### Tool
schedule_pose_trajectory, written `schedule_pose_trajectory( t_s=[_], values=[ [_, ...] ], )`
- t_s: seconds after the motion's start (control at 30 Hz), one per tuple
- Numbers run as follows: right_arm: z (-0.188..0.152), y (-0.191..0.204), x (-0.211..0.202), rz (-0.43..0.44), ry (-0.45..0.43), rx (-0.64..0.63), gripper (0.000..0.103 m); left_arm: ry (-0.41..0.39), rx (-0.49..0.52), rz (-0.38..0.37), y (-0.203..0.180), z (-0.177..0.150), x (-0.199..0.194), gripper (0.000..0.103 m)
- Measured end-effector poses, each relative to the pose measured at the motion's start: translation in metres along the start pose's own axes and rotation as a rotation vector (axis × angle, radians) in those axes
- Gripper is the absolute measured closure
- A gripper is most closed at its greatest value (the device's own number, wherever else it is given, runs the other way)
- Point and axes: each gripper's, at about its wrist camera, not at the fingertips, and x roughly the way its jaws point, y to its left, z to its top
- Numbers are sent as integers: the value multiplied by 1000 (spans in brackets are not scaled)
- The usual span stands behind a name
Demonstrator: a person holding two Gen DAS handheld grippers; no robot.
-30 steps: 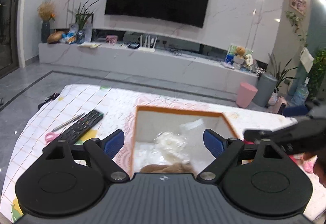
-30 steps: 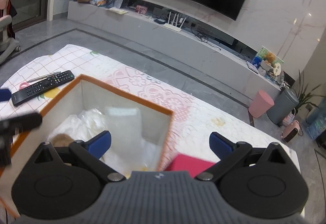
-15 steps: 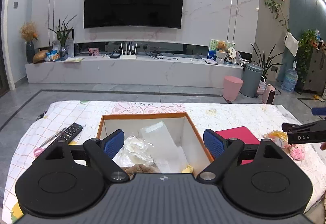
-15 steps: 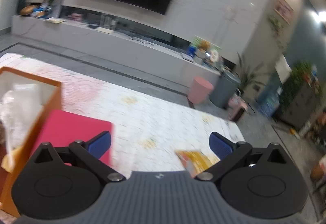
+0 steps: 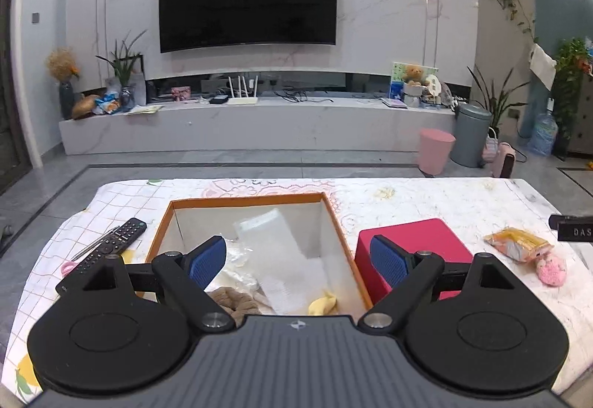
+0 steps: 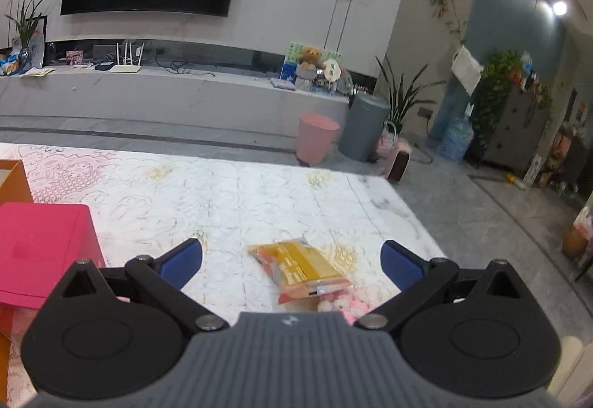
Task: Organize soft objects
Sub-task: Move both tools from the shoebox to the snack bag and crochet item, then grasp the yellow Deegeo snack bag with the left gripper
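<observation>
Orange-rimmed boxes: one (image 5: 252,202), ahead of left tongs
Red boxes: one (image 5: 415,244)
Yellow packets: one (image 6: 300,269), between right tongs
Pink plush toys: one (image 5: 552,269)
Remotes: one (image 5: 107,248)

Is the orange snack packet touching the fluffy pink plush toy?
Touching. The right wrist view shows the orange snack packet lying with its near end overlapping the fluffy pink plush toy, no gap visible.

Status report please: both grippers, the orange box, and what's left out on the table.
Left gripper open over orange box. Right gripper open, empty, facing yellow packet and pink plush. Path clear.
</observation>
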Motion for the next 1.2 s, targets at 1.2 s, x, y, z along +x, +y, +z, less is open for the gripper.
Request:
schedule_pose_trajectory(
  t_s=[1.2],
  values=[
    [-81, -185, 89, -80, 263, 501, 3, 82, 361, -366, -325, -64, 181, 1]
  ],
)
